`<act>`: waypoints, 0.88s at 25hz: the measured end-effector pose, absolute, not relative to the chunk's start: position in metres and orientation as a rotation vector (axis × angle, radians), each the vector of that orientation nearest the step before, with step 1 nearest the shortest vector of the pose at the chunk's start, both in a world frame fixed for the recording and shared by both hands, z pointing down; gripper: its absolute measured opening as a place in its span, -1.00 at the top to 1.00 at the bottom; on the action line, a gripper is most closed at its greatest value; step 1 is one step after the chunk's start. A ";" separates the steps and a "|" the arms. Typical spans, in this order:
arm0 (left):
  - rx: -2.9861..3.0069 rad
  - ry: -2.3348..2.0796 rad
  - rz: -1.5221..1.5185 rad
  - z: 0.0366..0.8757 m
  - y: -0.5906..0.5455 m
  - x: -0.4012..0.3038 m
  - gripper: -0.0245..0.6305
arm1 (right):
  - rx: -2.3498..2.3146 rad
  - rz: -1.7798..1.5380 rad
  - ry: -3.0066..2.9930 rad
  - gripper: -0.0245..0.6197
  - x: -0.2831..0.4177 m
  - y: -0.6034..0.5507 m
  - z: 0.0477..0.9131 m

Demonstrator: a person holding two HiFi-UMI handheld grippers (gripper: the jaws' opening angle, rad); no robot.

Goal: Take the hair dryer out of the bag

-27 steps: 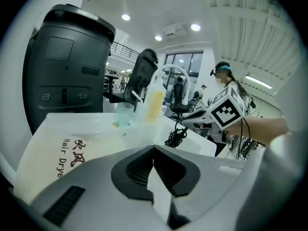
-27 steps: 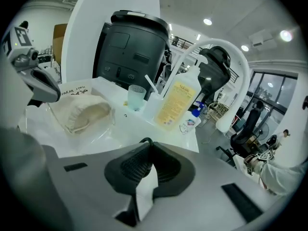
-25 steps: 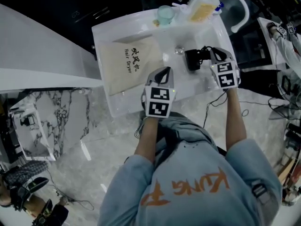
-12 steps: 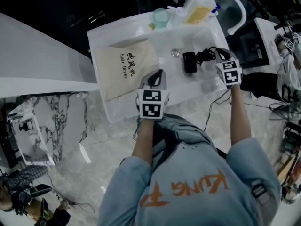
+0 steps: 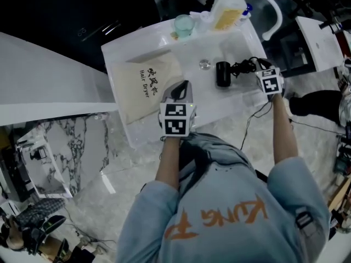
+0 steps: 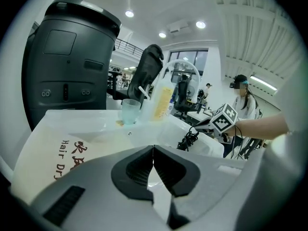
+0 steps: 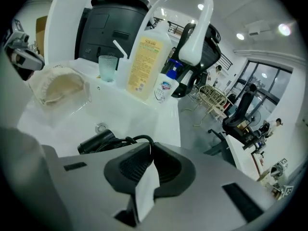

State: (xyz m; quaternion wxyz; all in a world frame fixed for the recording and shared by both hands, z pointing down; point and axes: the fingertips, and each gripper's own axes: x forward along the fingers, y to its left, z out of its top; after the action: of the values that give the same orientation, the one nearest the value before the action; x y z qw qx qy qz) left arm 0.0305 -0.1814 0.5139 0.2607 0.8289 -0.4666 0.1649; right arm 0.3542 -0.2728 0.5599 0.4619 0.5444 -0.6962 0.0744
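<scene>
The beige bag (image 5: pixel 143 84), printed "Hair Dryer", lies flat on the left part of the white counter (image 5: pixel 126 130). The black hair dryer (image 5: pixel 223 73) lies outside it in the basin, its coiled cord (image 5: pixel 244 67) trailing right. My left gripper (image 5: pixel 182 84) hovers shut and empty by the bag's right edge; the bag (image 6: pixel 57 153) shows below its closed tips (image 6: pixel 153 148). My right gripper (image 5: pixel 258 63) sits at the basin's right rim, shut. The cord (image 7: pixel 137 139) arcs from the dryer (image 7: pixel 96 142) up to its tips (image 7: pixel 150 146); whether it is pinched is hidden.
A pale green cup (image 5: pixel 183 25), a yellow bottle (image 5: pixel 228 10) and a white arched faucet (image 5: pixel 277 15) stand along the counter's back. The drain (image 5: pixel 204 64) lies left of the dryer. A dark chair (image 6: pixel 67 61) rises behind the counter. Cables cross the marble floor.
My right gripper has drawn rightward and a little down, away from the dryer toward the basin's right rim. The dryer, the bag and the left gripper stay about where they were.
</scene>
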 end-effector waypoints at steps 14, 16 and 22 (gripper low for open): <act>2.263 -1.260 0.447 0.504 -0.185 0.036 0.91 | 1.576 0.137 -1.663 0.86 0.366 -0.258 0.532; 2.271 -1.311 0.397 0.494 -0.197 0.026 0.91 | 1.628 0.119 -1.765 0.92 0.337 -0.266 0.506; 2.340 -1.469 0.166 0.428 -0.222 0.006 0.92 | 1.703 0.039 -2.127 0.92 0.240 -0.269 0.419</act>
State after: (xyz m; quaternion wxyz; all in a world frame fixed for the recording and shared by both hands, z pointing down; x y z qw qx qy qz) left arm 0.0061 -0.2218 0.4279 0.1857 0.8308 -0.5213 0.0588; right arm 0.2405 -0.2694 0.4195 0.2069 0.6115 -0.7636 0.0141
